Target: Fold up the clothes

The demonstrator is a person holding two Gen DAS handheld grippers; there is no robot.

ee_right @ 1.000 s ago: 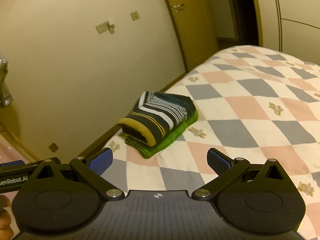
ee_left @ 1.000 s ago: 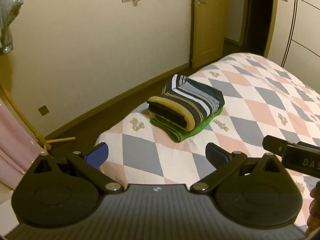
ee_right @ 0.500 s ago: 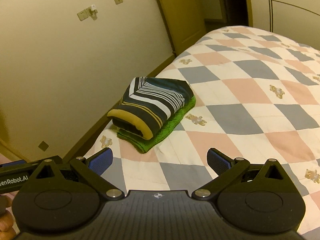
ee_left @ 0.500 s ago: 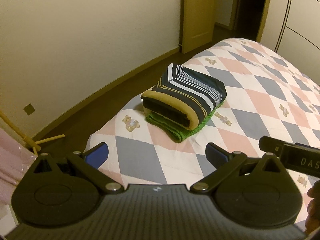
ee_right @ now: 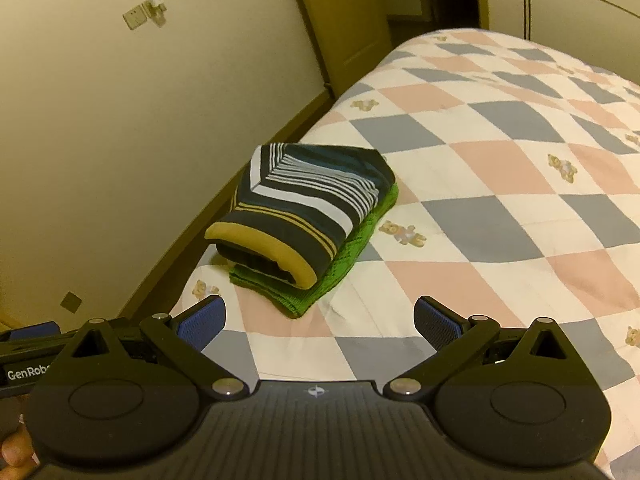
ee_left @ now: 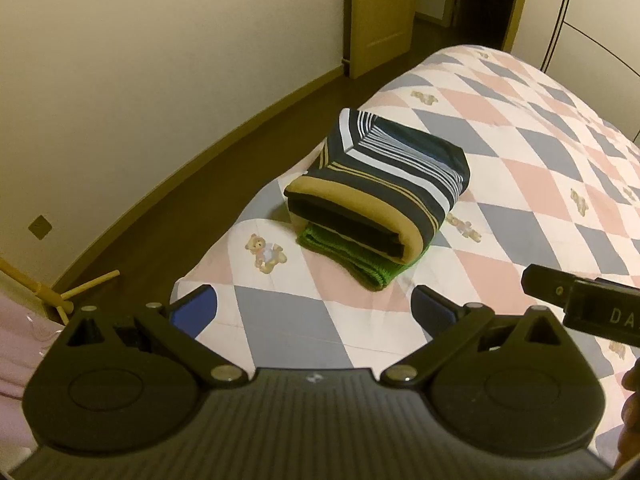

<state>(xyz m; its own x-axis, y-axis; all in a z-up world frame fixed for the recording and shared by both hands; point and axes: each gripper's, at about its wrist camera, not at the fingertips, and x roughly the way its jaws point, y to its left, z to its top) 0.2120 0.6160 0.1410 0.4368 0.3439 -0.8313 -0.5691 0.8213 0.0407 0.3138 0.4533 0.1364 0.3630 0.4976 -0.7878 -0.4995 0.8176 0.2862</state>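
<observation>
A folded dark striped garment with a tan band (ee_left: 380,190) (ee_right: 304,204) lies on top of a folded green garment (ee_left: 352,258) (ee_right: 332,276), near the corner of the bed. My left gripper (ee_left: 314,310) hangs open above the quilt, a short way in front of the stack, with nothing between its blue pads. My right gripper (ee_right: 320,318) is open too, empty, and also short of the stack. The right gripper's black body (ee_left: 580,304) shows at the right edge of the left wrist view. The left gripper's body (ee_right: 28,356) shows at the left edge of the right wrist view.
The bed carries a checked quilt (ee_left: 540,168) (ee_right: 500,184) in pink, grey-blue and white with small bears. Dark floor (ee_left: 192,184) runs between the bed and a cream wall (ee_right: 120,140). A wooden stand foot (ee_left: 64,292) is at the left, a door (ee_left: 380,12) beyond.
Both views have tilted downward and drawn closer to the bed; the folded stack looks larger and nearer. Both grippers stayed open and empty.
</observation>
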